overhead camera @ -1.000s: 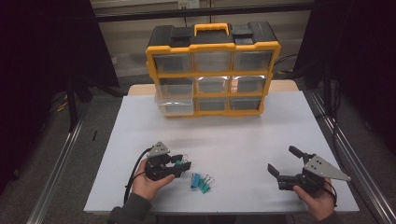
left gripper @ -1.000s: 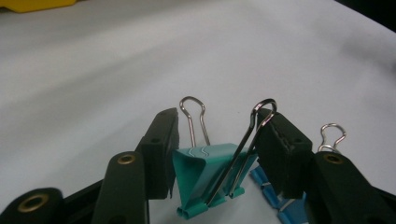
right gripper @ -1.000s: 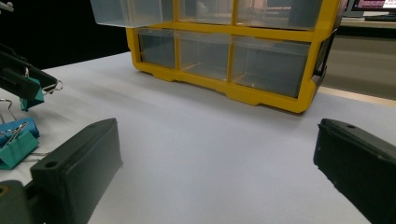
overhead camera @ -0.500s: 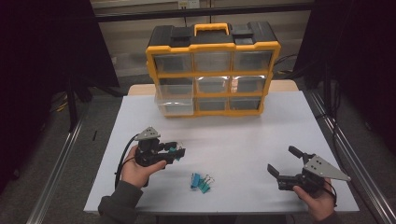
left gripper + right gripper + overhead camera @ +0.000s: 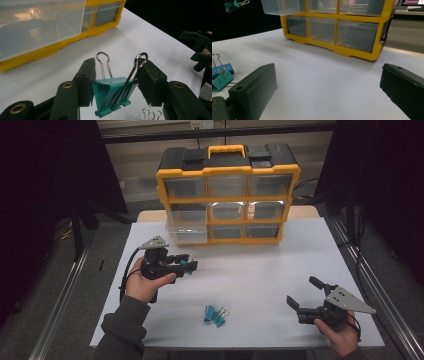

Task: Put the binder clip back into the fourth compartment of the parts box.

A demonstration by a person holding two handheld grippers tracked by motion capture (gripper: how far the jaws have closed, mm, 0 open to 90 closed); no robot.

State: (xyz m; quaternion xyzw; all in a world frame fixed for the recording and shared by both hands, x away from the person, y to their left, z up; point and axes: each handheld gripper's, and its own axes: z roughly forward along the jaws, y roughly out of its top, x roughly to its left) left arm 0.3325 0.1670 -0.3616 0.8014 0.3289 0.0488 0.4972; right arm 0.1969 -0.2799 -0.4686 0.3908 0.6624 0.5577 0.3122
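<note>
My left gripper hangs above the white table, shut on a teal binder clip. In the left gripper view the clip sits between the two black jaws, its wire handles pointing up; one jaw presses the teal body, the other a handle. A few more teal and blue binder clips lie on the table near the front edge. My right gripper rests low at the front right, open with nothing between its jaws. The right gripper view has the lying clips at far left and the held clip at top left.
A yellow and black organizer with clear drawers stands at the table's back. Its left middle-row drawer is pulled out, seen close in the left gripper view. Dark curtains flank the table on both sides.
My left hand has lifted the teal clip off the table and carried it up and back toward the organizer, away from the lying clips. The right gripper has stayed put.
</note>
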